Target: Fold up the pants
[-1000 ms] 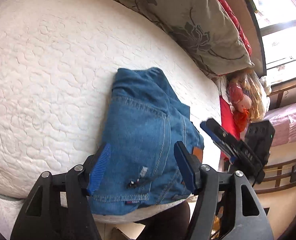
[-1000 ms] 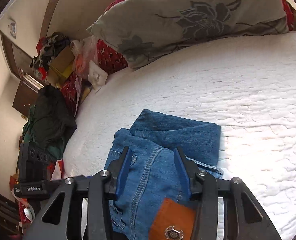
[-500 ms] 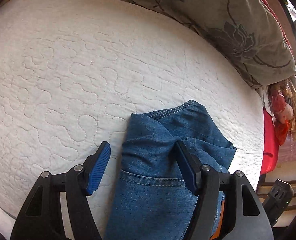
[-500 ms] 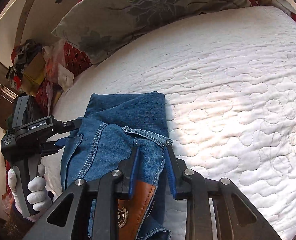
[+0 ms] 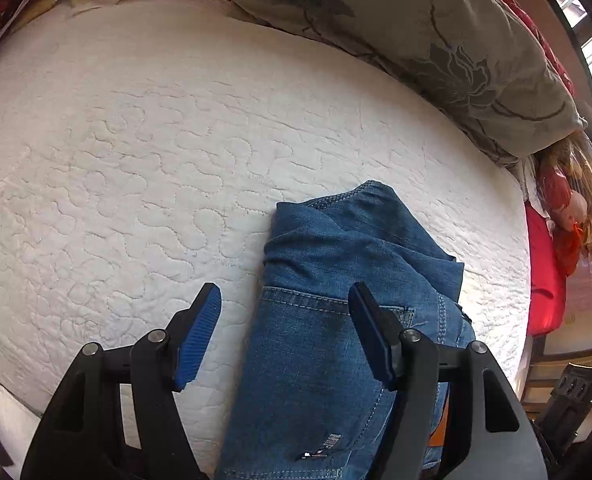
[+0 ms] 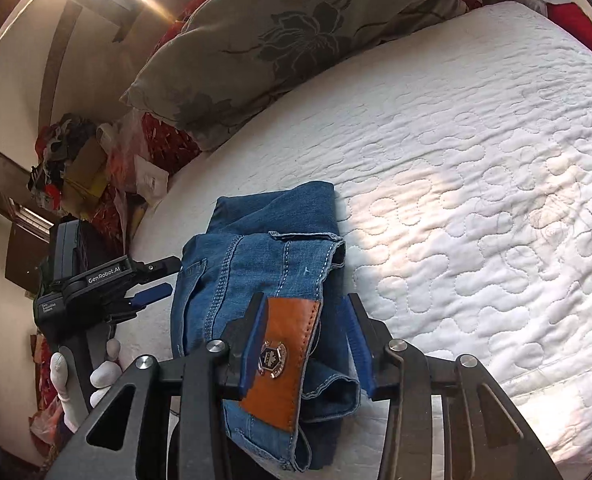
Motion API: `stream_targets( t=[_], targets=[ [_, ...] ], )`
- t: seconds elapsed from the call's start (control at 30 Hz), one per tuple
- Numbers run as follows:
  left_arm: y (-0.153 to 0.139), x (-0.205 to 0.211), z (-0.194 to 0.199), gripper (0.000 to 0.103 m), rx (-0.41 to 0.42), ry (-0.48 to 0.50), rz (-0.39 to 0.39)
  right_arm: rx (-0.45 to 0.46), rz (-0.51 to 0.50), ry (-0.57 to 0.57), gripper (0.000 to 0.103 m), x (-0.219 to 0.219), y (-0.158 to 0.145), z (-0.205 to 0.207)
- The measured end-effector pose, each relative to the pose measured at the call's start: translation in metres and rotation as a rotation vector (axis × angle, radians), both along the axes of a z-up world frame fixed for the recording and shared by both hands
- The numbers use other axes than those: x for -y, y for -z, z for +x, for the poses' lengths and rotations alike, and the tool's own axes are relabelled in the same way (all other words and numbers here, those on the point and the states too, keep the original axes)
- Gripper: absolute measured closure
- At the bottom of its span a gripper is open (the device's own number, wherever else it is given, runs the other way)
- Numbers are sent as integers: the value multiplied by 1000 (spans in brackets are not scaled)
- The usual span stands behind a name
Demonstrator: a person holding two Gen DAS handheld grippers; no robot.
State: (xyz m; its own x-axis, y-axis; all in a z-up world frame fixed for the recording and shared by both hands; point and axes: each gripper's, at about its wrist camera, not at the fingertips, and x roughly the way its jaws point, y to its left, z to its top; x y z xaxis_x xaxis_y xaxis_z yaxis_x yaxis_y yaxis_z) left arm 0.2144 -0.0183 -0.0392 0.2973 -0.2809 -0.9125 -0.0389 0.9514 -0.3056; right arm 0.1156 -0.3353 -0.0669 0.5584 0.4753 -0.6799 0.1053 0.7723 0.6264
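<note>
Blue denim pants (image 5: 336,320) lie folded in a compact bundle near the front edge of a white quilted mattress (image 5: 136,160). They also show in the right wrist view (image 6: 256,256), with a brown leather waistband patch (image 6: 284,356) on top. My left gripper (image 5: 284,316) is open and empty, just above the bundle's left part. My right gripper (image 6: 308,320) is open, its jaws standing on either side of the patch and the waistband edge, not clamped. The left gripper also shows in the right wrist view (image 6: 152,280), held by a white-gloved hand (image 6: 96,376).
A large grey floral pillow (image 5: 416,40) lies along the mattress's far edge; it also shows in the right wrist view (image 6: 296,40). A doll and red cloth (image 5: 568,216) sit at the right. Piled clothes and boxes (image 6: 76,168) clutter the left side.
My right gripper has opened and let go of the waistband edge it pinched. The left gripper has pulled back slightly over the bundle. The pants now rest folded on the mattress.
</note>
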Motion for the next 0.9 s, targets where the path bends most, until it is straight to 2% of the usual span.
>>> stream_targets(
  t=[0.1, 0.23, 0.27, 0.33, 0.4, 0.43, 0.5, 0.57, 0.63, 0.7, 0.73, 0.77, 0.83, 0.9],
  targets=[
    [4, -20, -15, 37, -30, 3, -32, -24, 52, -2, 54, 1, 8, -17],
    [20, -41, -44, 37, -114, -1, -130, -63, 135, -41, 51, -12, 27, -38],
    [26, -43, -52, 37, -134, -2, -150, -69, 135, -55, 47, -18, 31, -40],
    [37, -43, -66, 37, -177, -3, -187, -78, 106, -76, 45, -30, 35, -41],
    [46, -38, -82, 37, -223, 10, -231, -92, 70, -114, 55, -42, 34, -40],
    [47, -36, -92, 37, -235, 24, -244, -73, 74, -147, 81, -47, 29, -42],
    [46, -28, -109, 37, -222, 53, -215, -24, 92, -185, 85, -53, 16, -48],
    [48, -17, -117, 37, -191, 96, -120, 14, 86, -185, 86, -53, 9, -54],
    [58, -12, -120, 37, -201, 117, -71, -40, 90, -164, 88, -51, 27, -54],
    [63, -14, -120, 37, -223, 110, -90, -107, 68, -151, 88, -49, 50, -54],
    [62, -14, -120, 37, -229, 111, -96, -128, 92, -139, 86, -47, 58, -54],
    [59, -15, -120, 37, -230, 116, -99, -130, 128, -123, 80, -44, 59, -56],
    [53, -18, -121, 37, -217, 123, -95, -105, 191, -105, 79, -38, 51, -60],
    [48, -21, -122, 37, -208, 120, -97, -69, 185, -89, 73, -29, 38, -64]
  ],
)
